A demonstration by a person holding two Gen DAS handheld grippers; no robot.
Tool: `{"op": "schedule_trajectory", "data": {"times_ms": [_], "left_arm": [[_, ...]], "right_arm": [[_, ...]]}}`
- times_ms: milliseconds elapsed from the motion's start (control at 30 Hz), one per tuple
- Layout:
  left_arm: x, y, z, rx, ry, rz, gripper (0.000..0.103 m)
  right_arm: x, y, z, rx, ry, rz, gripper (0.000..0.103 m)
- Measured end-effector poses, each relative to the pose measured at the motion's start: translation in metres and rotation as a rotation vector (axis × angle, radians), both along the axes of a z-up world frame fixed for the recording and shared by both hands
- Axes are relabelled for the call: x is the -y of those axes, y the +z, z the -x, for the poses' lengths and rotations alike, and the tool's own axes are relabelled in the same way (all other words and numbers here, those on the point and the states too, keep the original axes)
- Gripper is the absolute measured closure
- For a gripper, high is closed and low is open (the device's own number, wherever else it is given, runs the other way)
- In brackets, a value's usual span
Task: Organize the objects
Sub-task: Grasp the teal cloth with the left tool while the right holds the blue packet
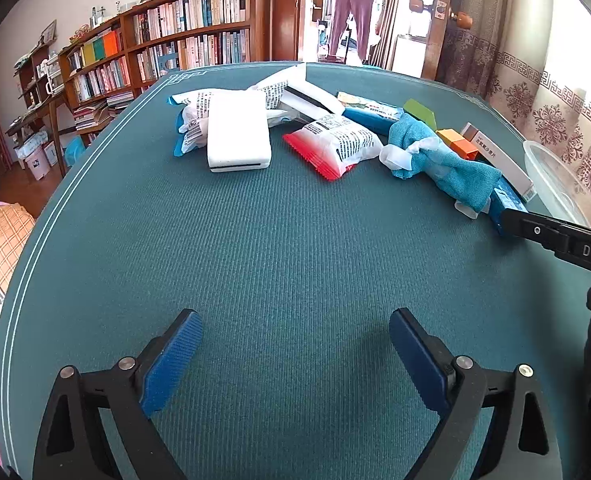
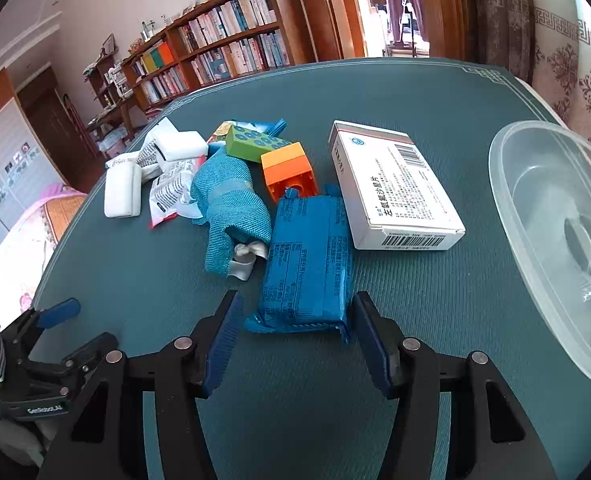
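Left gripper [image 1: 295,354] hung over bare teal table mat [image 1: 295,240], jaws spread wide, nothing between them. Right gripper [image 2: 297,338] pointed down at the blue snack packet [image 2: 307,264]; its blue pads [image 2: 225,340] stood either side of the packet's near end, the right pad at or just beside the wrapper edge, the left pad with a visible gap, so the jaws were parted and not yet squeezing; packet flat on the mat. Touching its far-left edge: teal cloth [image 2: 231,204] with a knotted white strip. Beyond the packet: orange block [image 2: 289,174], then green block [image 2: 251,144]. White medicine box [image 2: 395,188] lay just right of the packet. Clear plastic container [image 2: 535,184] sat at far right, well apart. Far left cluster: white foam pad [image 1: 237,132], red-edged sachet [image 1: 331,144], further white wrappers. Bookshelf [image 1: 183,36] behind table.
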State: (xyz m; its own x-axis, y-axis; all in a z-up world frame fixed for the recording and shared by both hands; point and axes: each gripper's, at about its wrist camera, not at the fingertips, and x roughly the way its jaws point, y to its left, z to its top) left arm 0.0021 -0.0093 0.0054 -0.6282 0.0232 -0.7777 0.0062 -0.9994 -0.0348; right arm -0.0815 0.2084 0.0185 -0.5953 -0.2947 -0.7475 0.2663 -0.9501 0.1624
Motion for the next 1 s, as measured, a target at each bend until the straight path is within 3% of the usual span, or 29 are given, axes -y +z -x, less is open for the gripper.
{"op": "schedule_trajectory", "data": {"times_ms": [200,267,300,667,1000], "left_arm": [[0.0,0.013,0.004,-0.038,0.006,0.01,0.008],[-0.002,0.02,0.006,-0.054,-0.001,0.009,0.008],[-0.004,0.023,0.008,-0.061,-0.005,0.007,0.008],[-0.05,0.051,0.041,-0.1,-0.096,-0.04,0.008],[-0.093,0.045,0.063,-0.02,-0.143,-0.161,0.008]], "right_arm": [[0.013,-0.003,0.017,-0.035,-0.03,-0.097,0.046],[0.016,-0.004,0.016,-0.043,-0.036,-0.121,0.05],[0.017,-0.004,0.015,-0.045,-0.036,-0.124,0.057],[-0.008,-0.003,-0.026,0.009,-0.035,-0.019,0.061],[-0.018,-0.004,-0.068,0.022,-0.035,0.031,0.061]]}}
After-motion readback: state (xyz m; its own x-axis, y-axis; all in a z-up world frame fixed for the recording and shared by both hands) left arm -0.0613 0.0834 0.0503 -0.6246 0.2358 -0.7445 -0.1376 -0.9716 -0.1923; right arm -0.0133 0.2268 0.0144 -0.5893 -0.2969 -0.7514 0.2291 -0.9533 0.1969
